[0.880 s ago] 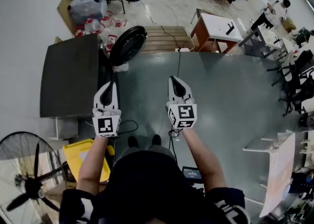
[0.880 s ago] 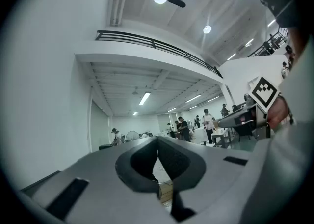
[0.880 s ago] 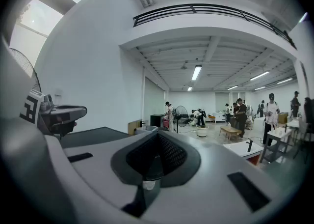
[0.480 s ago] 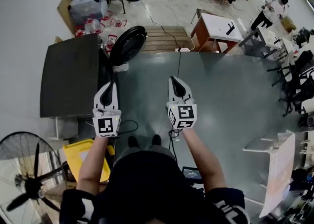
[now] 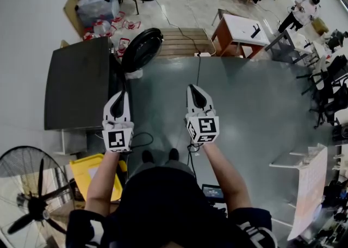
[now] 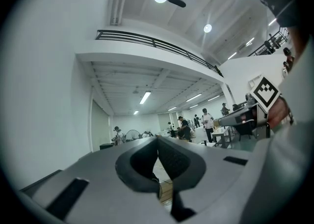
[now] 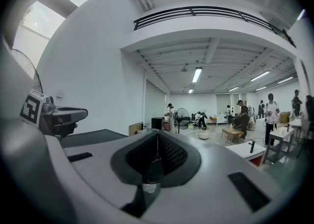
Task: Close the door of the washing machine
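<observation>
Over grey floor (image 5: 255,111), left tool (image 5: 122,95) and right tool (image 5: 192,88) hover closed and empty.

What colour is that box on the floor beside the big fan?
The box is yellow. It shows best in the head view, at the lower left.

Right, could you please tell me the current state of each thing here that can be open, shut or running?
Washing machine door: open, swung out from the washing machine.
Left tool: jaws together, nothing held.
Right tool: jaws together, nothing held.
Floor fan: blades look sharp, so apparently not spinning.
</observation>
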`<state>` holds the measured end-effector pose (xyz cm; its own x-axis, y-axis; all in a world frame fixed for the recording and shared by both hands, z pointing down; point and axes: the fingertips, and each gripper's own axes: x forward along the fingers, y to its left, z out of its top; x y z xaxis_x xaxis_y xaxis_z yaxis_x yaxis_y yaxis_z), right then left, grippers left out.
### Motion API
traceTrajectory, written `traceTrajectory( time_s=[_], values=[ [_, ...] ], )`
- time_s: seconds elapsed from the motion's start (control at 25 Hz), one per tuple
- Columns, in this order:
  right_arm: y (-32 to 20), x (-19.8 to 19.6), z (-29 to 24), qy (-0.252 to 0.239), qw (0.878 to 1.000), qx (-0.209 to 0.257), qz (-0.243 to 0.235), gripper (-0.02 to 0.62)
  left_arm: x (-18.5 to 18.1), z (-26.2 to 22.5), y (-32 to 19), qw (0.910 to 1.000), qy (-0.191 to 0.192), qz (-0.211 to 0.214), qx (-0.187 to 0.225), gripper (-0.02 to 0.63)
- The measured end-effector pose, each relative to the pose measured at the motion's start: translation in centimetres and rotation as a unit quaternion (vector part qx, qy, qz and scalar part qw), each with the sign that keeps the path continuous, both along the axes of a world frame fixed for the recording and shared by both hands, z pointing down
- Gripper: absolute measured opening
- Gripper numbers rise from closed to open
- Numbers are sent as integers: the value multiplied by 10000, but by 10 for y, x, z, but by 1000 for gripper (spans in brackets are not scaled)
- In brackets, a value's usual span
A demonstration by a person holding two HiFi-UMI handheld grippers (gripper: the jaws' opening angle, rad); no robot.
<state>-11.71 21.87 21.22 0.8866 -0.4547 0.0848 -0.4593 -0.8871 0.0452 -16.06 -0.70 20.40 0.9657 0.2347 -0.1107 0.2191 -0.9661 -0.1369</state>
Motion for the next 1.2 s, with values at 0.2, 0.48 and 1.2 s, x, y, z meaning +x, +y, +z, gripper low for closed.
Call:
traceTrajectory(
  time_s=[0.2, 0.48, 1.2],
  values=[
    [2, 4, 4, -37, 10000, -25, -37, 49, 3, 2, 2, 10000, -6, -19, -30, 25],
    [12, 9, 8, -80, 10000, -43, 3, 46, 4, 4, 5, 10000, -54, -47, 32, 25],
    [39, 27, 18, -197, 9997, 59, -129, 40, 20, 10, 32, 9997, -144, -138, 118, 25]
  ],
)
